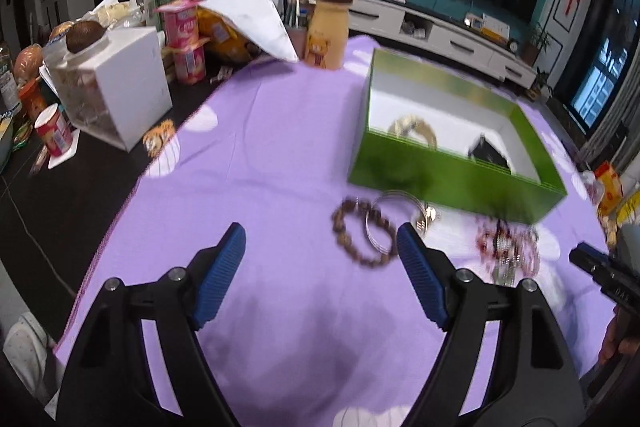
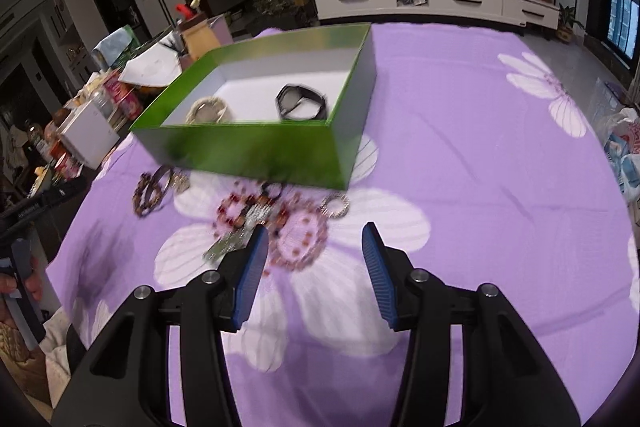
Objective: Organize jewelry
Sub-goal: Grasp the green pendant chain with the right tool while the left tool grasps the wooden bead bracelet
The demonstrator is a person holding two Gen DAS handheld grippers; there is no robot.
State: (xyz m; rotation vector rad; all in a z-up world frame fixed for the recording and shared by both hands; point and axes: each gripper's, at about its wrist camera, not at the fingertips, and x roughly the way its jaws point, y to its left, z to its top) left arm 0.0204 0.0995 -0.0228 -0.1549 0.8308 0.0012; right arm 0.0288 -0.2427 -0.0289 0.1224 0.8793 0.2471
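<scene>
A green box point(image 1: 452, 175) point(image 2: 256, 147) stands on the purple cloth and holds a cream bracelet point(image 2: 208, 111) and a black band point(image 2: 302, 101). In front of it lie a brown bead bracelet point(image 1: 360, 235) point(image 2: 147, 197), a silver bangle point(image 1: 380, 227), a small watch point(image 1: 428, 215) and a heap of red and pink bead strings point(image 1: 506, 247) point(image 2: 276, 227). A silver ring piece point(image 2: 335, 206) lies to the heap's right. My left gripper point(image 1: 320, 239) is open and empty, left of the brown bracelet. My right gripper point(image 2: 316, 235) is open and empty, over the pink beads.
The purple flowered cloth point(image 2: 480, 187) covers the table. On the left stand a white box point(image 1: 132, 87), pink cartons point(image 1: 184, 39), a yellow jar point(image 1: 326, 31) and a small cup point(image 1: 54, 135). The right gripper shows at the left view's right edge point(image 1: 600, 267).
</scene>
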